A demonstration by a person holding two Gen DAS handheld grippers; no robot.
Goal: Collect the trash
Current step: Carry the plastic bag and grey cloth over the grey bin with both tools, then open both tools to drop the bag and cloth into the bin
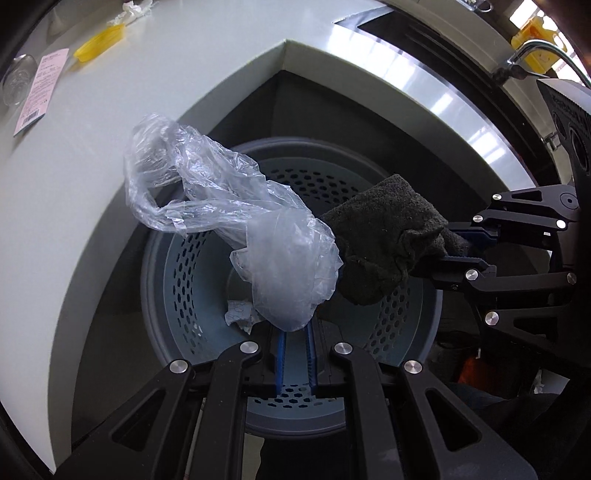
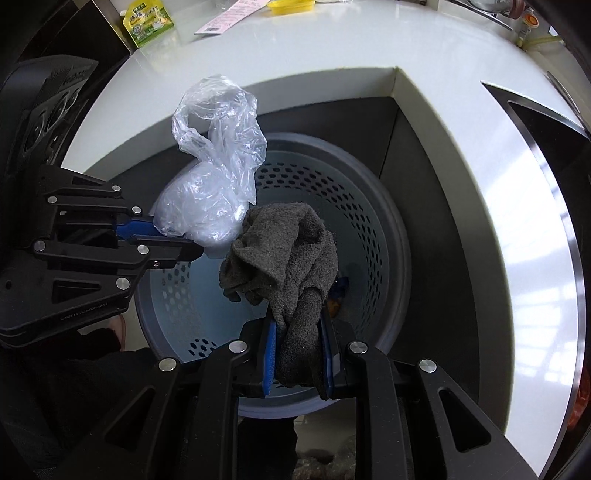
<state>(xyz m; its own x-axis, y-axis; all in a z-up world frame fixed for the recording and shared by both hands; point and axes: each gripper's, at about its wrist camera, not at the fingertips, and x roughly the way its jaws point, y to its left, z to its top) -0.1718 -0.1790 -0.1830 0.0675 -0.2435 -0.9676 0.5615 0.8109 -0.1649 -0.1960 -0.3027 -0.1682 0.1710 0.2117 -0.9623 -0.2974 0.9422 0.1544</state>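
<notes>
My left gripper (image 1: 295,334) is shut on a clear crumpled plastic bag (image 1: 236,221), held above a grey perforated trash basket (image 1: 177,280). My right gripper (image 2: 297,328) is shut on a dark grey cloth (image 2: 284,258) over the same basket (image 2: 373,236). The two grippers are close, bag and cloth nearly touching. The right gripper (image 1: 458,249) shows with the cloth (image 1: 384,243) in the left wrist view; the left gripper (image 2: 177,236) shows with the bag (image 2: 218,155) in the right wrist view. Crumpled paper (image 1: 240,315) lies in the basket.
The basket stands on the floor under a white countertop (image 1: 92,155) corner. On the counter lie a pink receipt (image 1: 40,88), a yellow lid (image 1: 98,42), a white tissue (image 1: 136,9) and a green packet (image 2: 149,22). A steel sink edge (image 1: 417,74) and a faucet (image 1: 535,46) are to the right.
</notes>
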